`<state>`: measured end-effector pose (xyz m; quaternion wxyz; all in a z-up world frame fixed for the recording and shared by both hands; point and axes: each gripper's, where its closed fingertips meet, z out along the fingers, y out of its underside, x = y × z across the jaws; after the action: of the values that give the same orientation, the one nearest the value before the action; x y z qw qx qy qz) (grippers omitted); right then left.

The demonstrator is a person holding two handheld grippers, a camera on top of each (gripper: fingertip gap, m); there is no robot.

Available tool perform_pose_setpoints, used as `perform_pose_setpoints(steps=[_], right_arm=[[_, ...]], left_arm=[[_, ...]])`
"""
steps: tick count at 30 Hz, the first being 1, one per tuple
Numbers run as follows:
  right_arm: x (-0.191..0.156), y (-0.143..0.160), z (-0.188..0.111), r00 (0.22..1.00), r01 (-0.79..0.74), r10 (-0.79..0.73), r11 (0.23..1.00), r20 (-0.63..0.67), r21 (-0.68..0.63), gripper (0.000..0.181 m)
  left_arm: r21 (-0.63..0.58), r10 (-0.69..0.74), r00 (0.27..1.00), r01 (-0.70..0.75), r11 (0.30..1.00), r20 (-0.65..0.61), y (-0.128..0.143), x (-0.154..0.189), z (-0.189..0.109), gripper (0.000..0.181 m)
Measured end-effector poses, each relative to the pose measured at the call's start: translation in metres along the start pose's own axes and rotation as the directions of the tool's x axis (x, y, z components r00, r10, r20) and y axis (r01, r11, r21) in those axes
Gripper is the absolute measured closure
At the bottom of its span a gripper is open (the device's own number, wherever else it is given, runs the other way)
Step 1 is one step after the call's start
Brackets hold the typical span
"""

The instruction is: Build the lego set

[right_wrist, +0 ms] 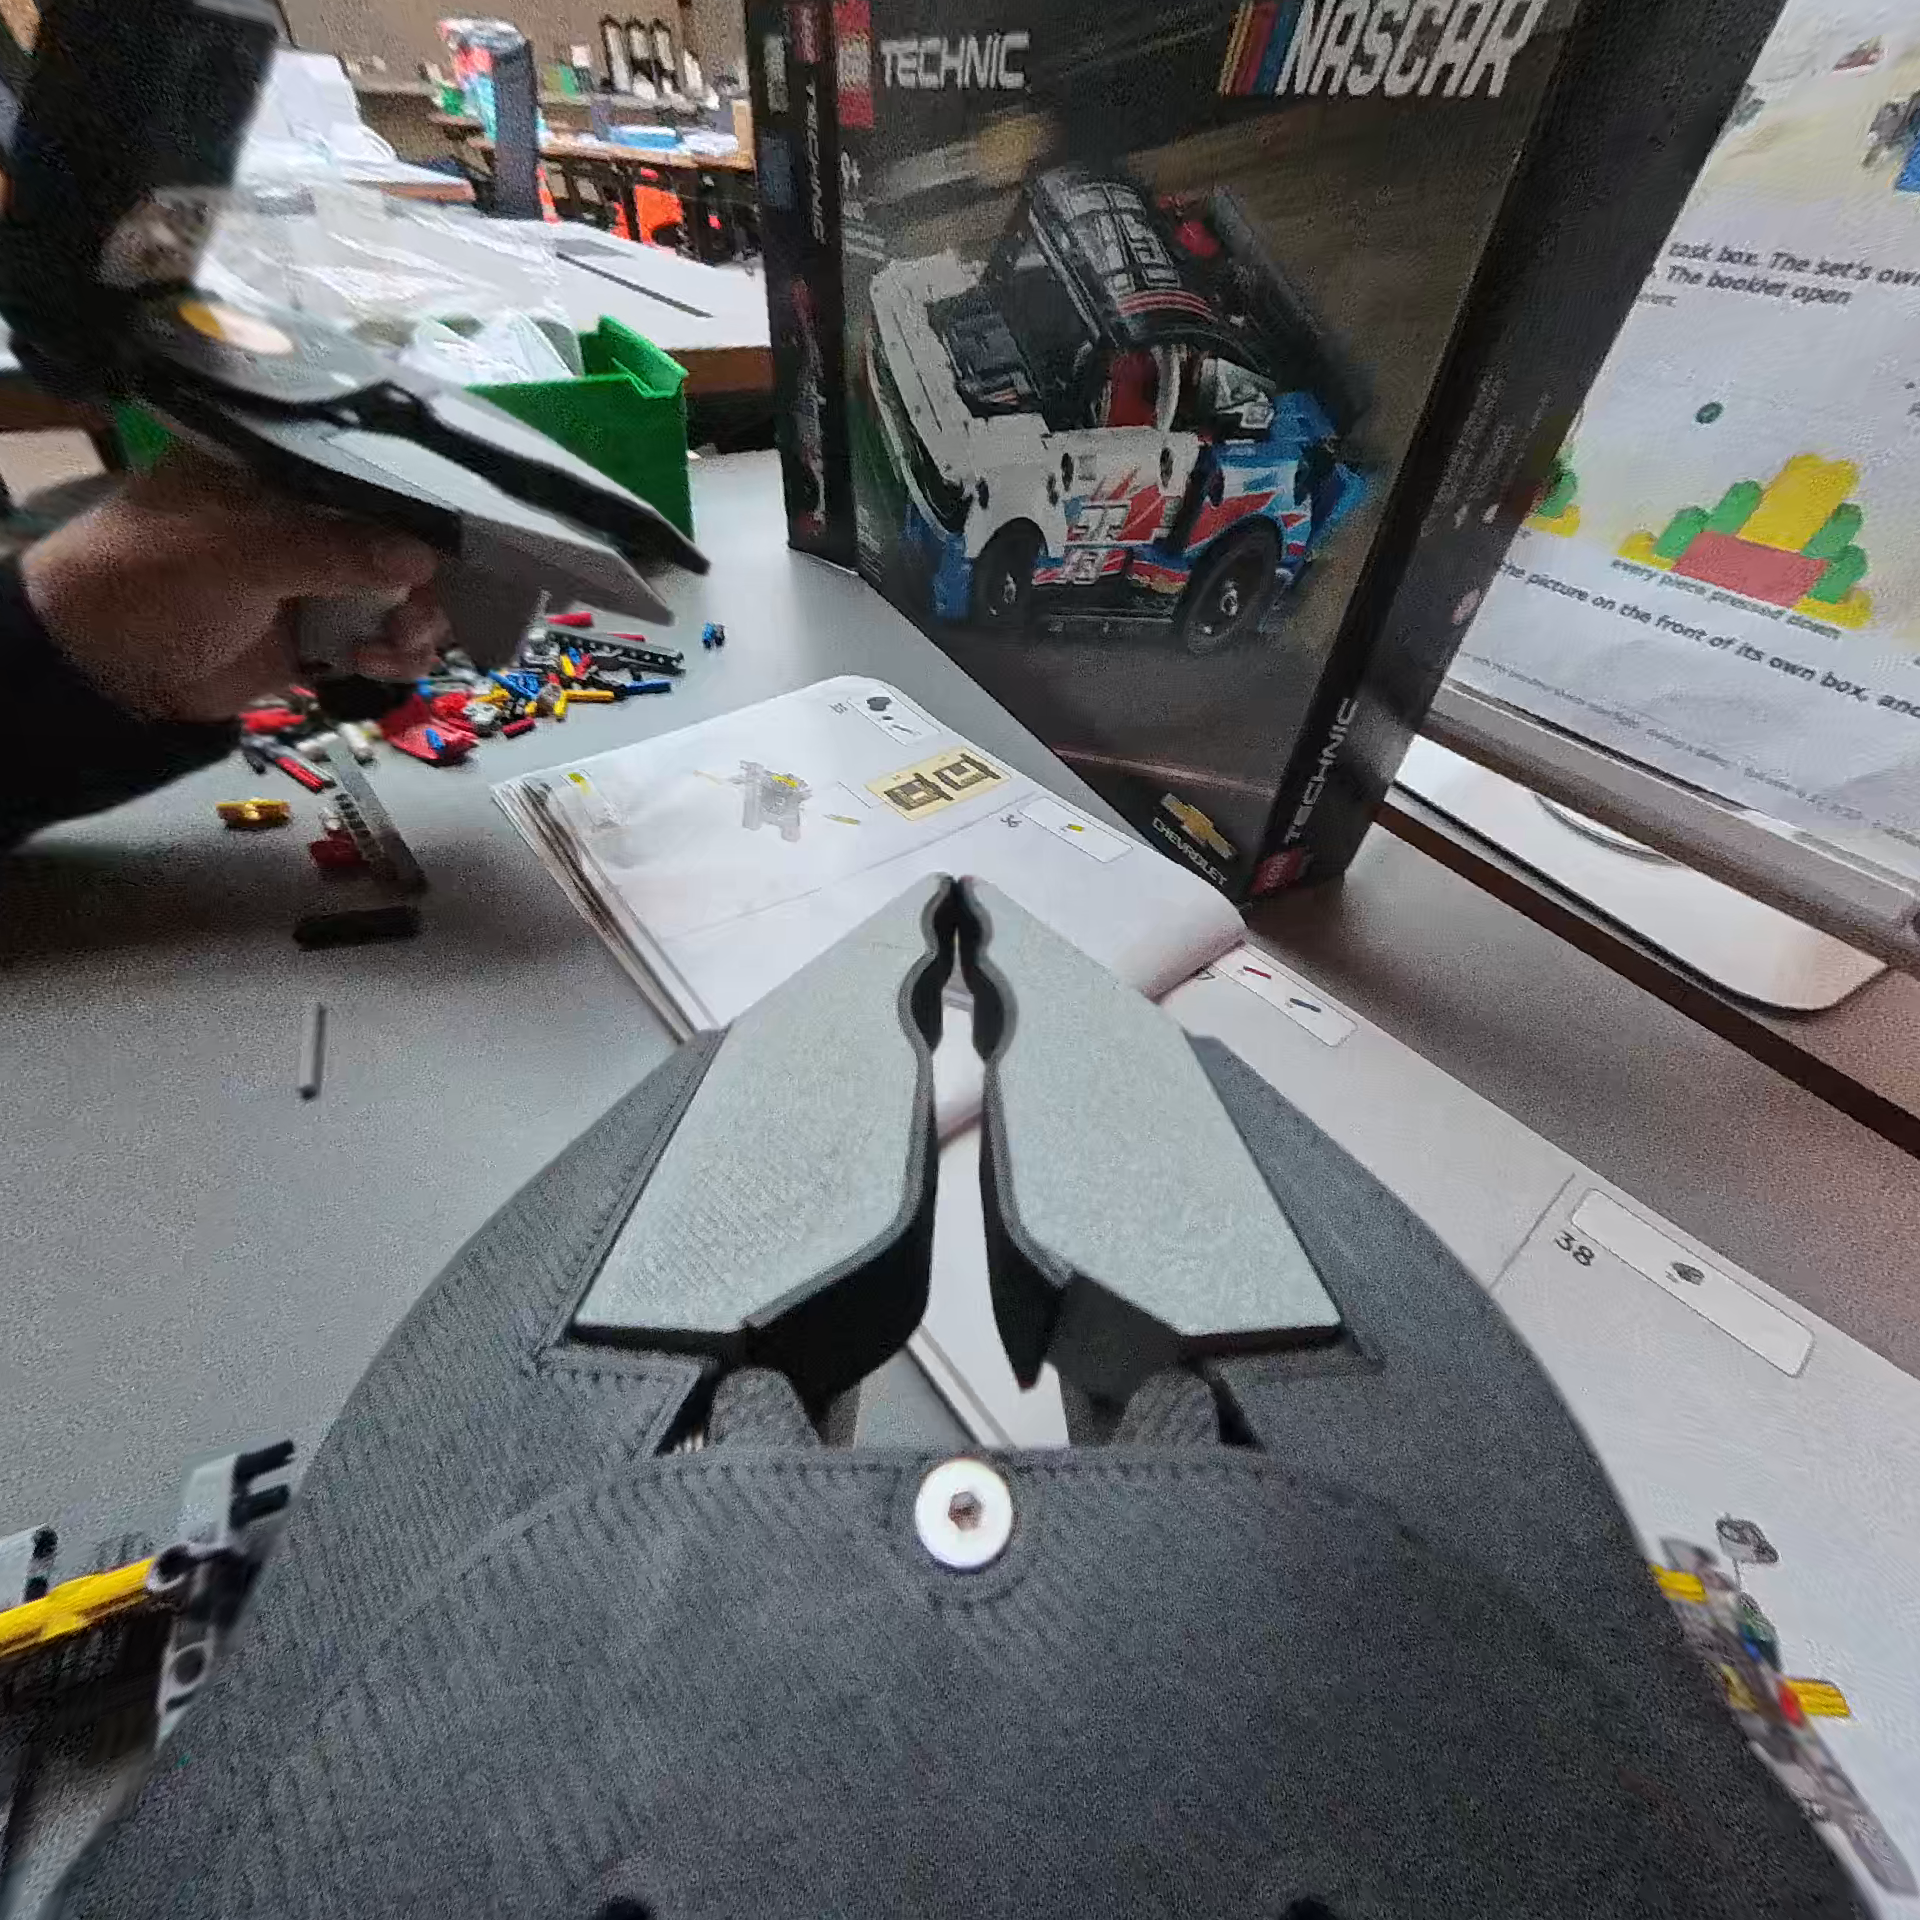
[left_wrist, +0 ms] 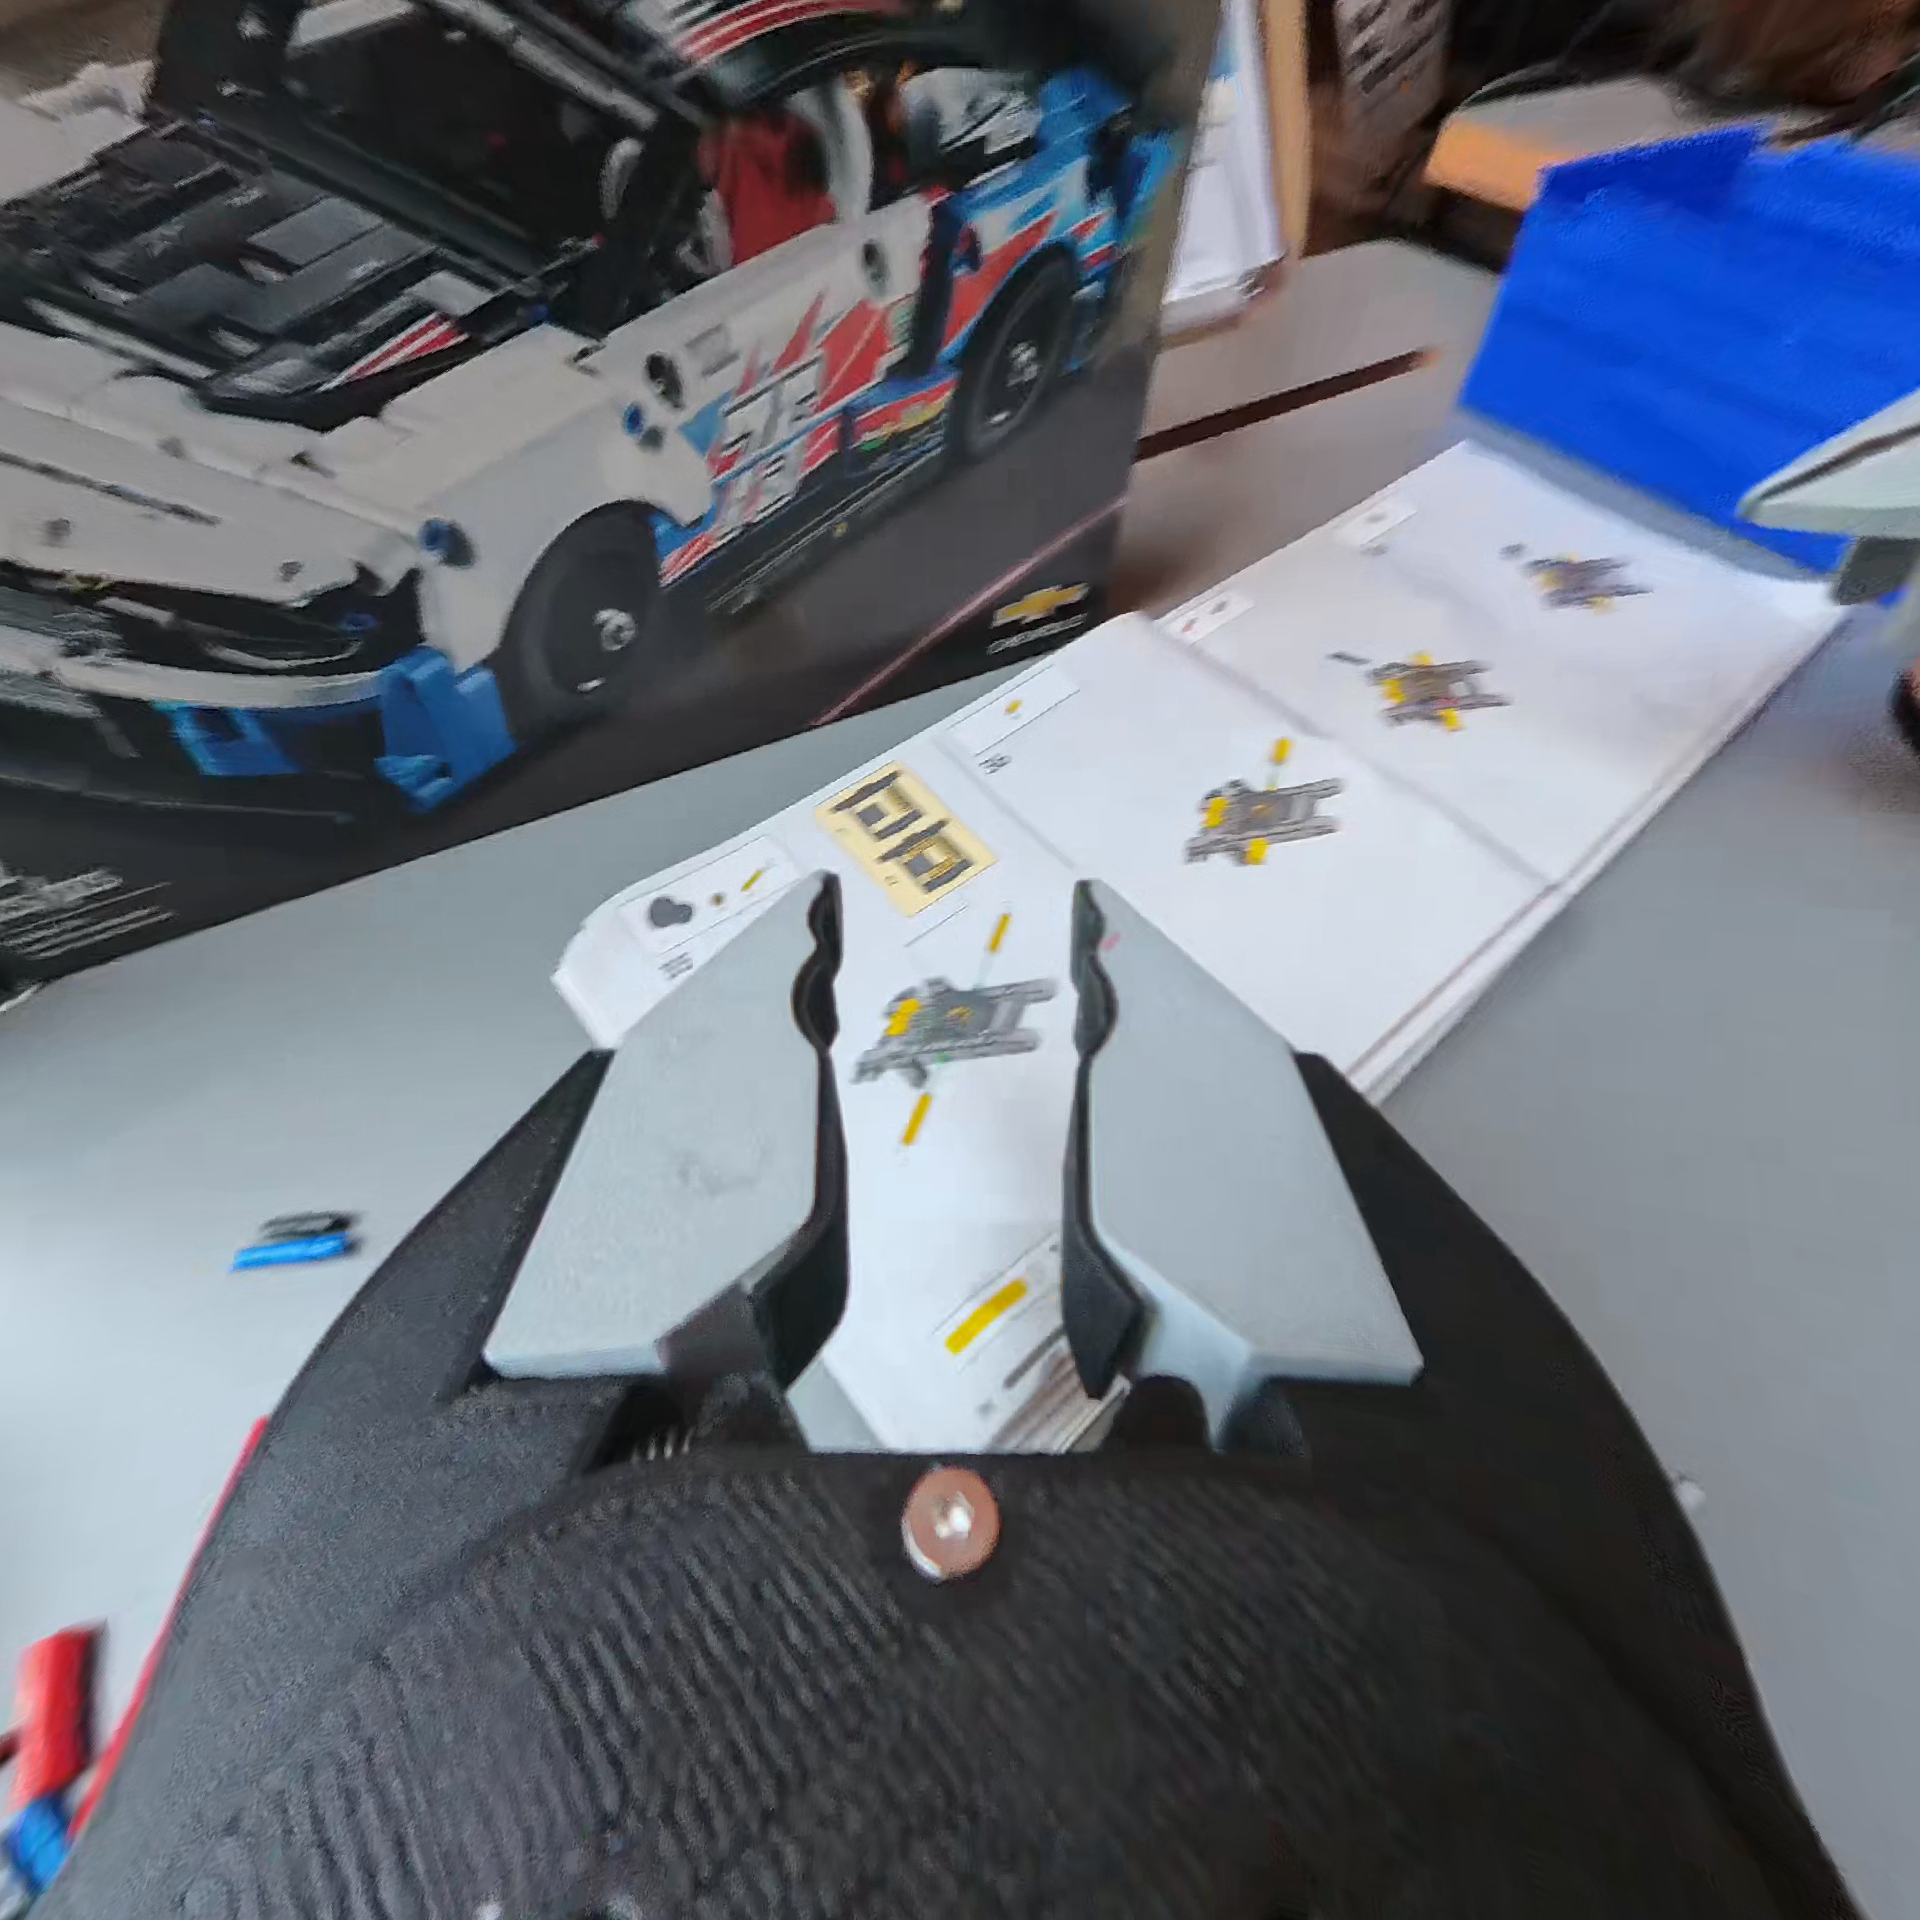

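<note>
Overhead, left tongs (left_wrist: 951, 904) agape, right tongs (right_wrist: 958, 883) closed above booklet (right_wrist: 831, 831).

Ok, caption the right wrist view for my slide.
Shut right gripper over the open booklet, box behind, loose pieces left.

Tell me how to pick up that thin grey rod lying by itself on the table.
Grip the grey rod at its middle, coming straight down, fingers closing across its narrow width. It lies flat on the table, away from the loose pieces, so both long sides are free.
</note>
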<state>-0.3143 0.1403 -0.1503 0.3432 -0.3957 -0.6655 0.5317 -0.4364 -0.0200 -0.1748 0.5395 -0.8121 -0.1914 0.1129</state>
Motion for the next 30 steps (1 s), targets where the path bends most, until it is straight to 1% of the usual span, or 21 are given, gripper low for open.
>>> perform_pose_setpoints(steps=[1, 2, 3, 4, 5, 6, 7, 8, 9, 10, 12, 13, 14, 15, 17, 19, 20, 21, 24, 27, 30], right_arm=[[-0.004, -0.005, -0.001, 1.000, -0.006, 0.006, 1.000, 0.018, 0.020, 0.181], [-0.007, -0.007, 0.000, 0.999, -0.007, 0.006, 1.000, 0.038, 0.022, 0.181], [-0.005, -0.003, 0.001, 0.999, -0.021, 0.021, 1.000, 0.038, 0.002, 0.181], [-0.001, 0.005, 0.002, 0.999, -0.047, 0.047, 0.998, 0.023, -0.033, 0.181], [0.000, 0.015, 0.002, 0.996, -0.073, 0.076, 0.994, 0.038, -0.079, 0.181], [0.001, 0.019, 0.004, 0.993, -0.102, 0.107, 0.990, 0.053, -0.094, 0.181], [0.007, 0.020, 0.006, 0.989, -0.140, 0.143, 0.986, 0.026, -0.093, 0.181], [0.010, 0.021, 0.008, 0.986, -0.165, 0.168, 0.981, 0.017, -0.097, 0.169], [0.004, 0.022, 0.009, 0.983, -0.167, 0.174, 0.980, 0.058, -0.110, 0.095], [0.002, 0.024, 0.011, 0.981, -0.171, 0.180, 0.978, 0.072, -0.123, 0.109], [-0.011, 0.023, 0.014, 0.971, -0.169, 0.186, 0.979, 0.150, -0.118, 0.110], [-0.020, 0.023, 0.015, 0.959, -0.174, 0.194, 0.978, 0.205, -0.113, 0.103], [-0.028, 0.021, 0.015, 0.947, -0.179, 0.199, 0.979, 0.253, -0.102, 0.087], [-0.036, 0.017, 0.014, 0.934, -0.180, 0.198, 0.980, 0.298, -0.086, 0.078], [-0.047, 0.006, 0.006, 0.924, -0.159, 0.171, 0.985, 0.343, -0.064, 0.083], [-0.059, -0.008, -0.008, 0.925, -0.116, 0.120, 0.993, 0.360, -0.033, 0.086], [-0.069, -0.010, -0.017, 0.922, -0.081, 0.090, 0.996, 0.376, -0.039, 0.090], [-0.080, -0.007, -0.026, 0.919, -0.034, 0.059, 0.997, 0.389, -0.071, 0.091], [-0.113, 0.026, -0.058, 0.910, 0.119, -0.015, 0.967, 0.413, -0.226, 0.089], [-0.136, 0.068, -0.089, 0.925, 0.229, -0.093, 0.910, 0.370, -0.344, 0.090], [-0.143, 0.103, -0.109, 0.935, 0.305, -0.191, 0.862, 0.299, -0.404, 0.088]], left_arm=[[0.041, 0.021, 0.999, -0.020, 0.999, -0.027, -0.002, 0.009, 0.002, 0.142], [0.061, 0.069, 0.996, -0.066, 0.996, -0.057, -0.002, 0.020, 0.004, 0.141], [0.075, 0.114, 0.992, -0.110, 0.991, -0.054, -0.002, 0.025, 0.007, 0.139], [0.113, 0.137, 0.990, -0.132, 0.985, -0.038, -0.003, 0.030, 0.009, 0.140], [0.163, 0.147, 0.987, -0.136, 0.977, -0.058, -0.005, 0.039, 0.010, 0.142], [0.194, 0.154, 0.984, -0.134, 0.972, -0.088, -0.006, 0.047, 0.010, 0.144], [0.198, 0.166, 0.981, -0.144, 0.970, -0.096, -0.005, 0.052, 0.011, 0.143], [0.189, 0.187, 0.978, -0.167, 0.968, -0.095, -0.005, 0.053, 0.011, 0.144], [0.193, 0.208, 0.975, -0.190, 0.963, -0.080, -0.006, 0.053, 0.010, 0.149], [0.204, 0.221, 0.973, -0.205, 0.957, -0.061, -0.008, 0.051, 0.008, 0.154], [0.210, 0.220, 0.974, -0.202, 0.957, -0.063, -0.010, 0.050, 0.005, 0.156], [0.214, 0.211, 0.975, -0.192, 0.958, -0.073, -0.011, 0.051, 0.003, 0.156], [0.222, 0.199, 0.977, -0.177, 0.959, -0.079, -0.014, 0.050, 0.000, 0.155], [0.239, 0.183, 0.979, -0.156, 0.958, -0.095, -0.017, 0.050, -0.004, 0.154], [0.269, 0.142, 0.982, -0.103, 0.958, -0.128, -0.023, 0.049, -0.011, 0.152], [0.271, 0.093, 0.988, -0.057, 0.961, -0.121, -0.023, 0.039, -0.015, 0.149], [0.271, 0.069, 0.991, -0.035, 0.962, -0.118, -0.024, 0.035, -0.018, 0.148], [0.279, 0.047, 0.993, -0.015, 0.960, -0.107, -0.026, 0.029, -0.021, 0.148], [0.312, 0.011, 0.998, 0.006, 0.950, -0.054, -0.032, 0.011, -0.033, 0.152], [0.336, -0.013, 0.999, 0.022, 0.942, -0.029, -0.036, -0.001, -0.042, 0.156], [0.350, -0.045, 0.998, 0.054, 0.935, -0.033, -0.037, -0.007, -0.044, 0.157]])
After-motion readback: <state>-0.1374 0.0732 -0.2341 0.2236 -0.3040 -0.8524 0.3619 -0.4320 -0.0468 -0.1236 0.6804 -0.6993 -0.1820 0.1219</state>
